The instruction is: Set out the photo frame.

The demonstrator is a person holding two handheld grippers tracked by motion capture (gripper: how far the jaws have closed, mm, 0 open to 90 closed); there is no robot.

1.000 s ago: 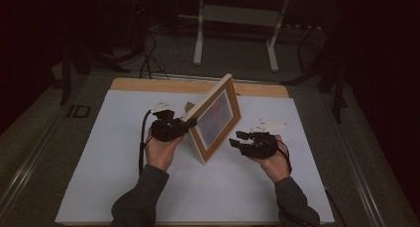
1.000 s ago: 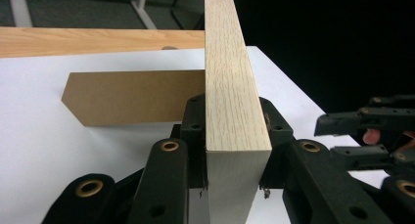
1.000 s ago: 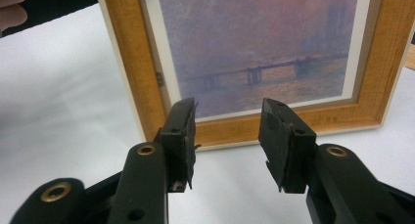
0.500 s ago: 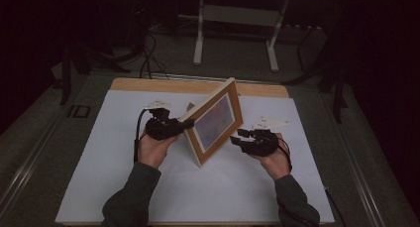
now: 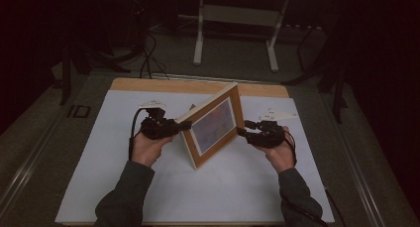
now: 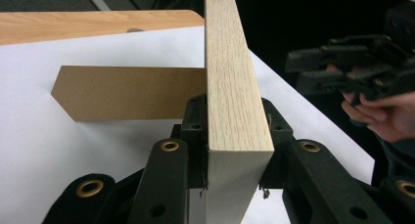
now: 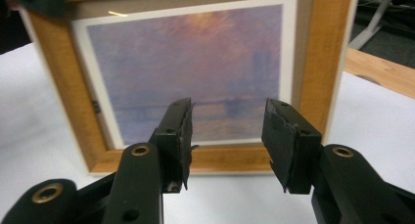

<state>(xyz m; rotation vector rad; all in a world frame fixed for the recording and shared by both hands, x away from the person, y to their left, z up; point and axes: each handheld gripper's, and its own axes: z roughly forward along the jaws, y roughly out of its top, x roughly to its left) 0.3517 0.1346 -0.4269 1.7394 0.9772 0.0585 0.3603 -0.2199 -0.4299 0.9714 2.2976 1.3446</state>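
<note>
high view: right gripper point(image 5: 243, 130) newly off frame point(image 5: 214, 125)

Pic frame point(image 5: 214, 125) now swings more upright vs. 1 s ago, its picture side turning further toward the right gripper point(image 5: 244, 128). Left gripper point(image 5: 184, 126), clamped on the frame's left edge, sits a bit further left/far than before. Right gripper's jaws have just been opening; nothing between them, frame face just beyond the tips. Right hand point(image 5: 278, 150) barely shifts.
</note>
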